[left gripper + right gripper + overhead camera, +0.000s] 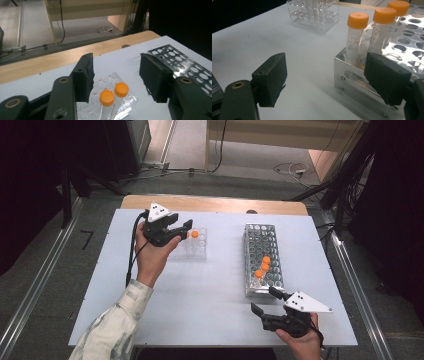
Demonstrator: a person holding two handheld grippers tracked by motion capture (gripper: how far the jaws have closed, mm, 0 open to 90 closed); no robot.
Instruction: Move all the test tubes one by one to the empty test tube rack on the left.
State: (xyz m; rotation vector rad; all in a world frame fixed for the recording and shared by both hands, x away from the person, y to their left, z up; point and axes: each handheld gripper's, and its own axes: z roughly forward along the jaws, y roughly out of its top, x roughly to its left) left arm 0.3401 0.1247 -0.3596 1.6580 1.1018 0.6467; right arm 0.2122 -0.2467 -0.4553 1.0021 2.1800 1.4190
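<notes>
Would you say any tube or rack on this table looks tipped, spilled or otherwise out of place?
Nothing stands out. Two orange-capped tubes stand upright in the clear rack, and three more stand upright in the metal rack. No spill shows.

The left gripper (186,231) is held up in the left hand (152,252), its jaws apart with nothing pressed between them. The left forearm, in a pale patterned sleeve (117,322), reaches in from below. The right gripper (263,301) is held low in the right hand (300,340), its jaws wide apart and empty.
</notes>
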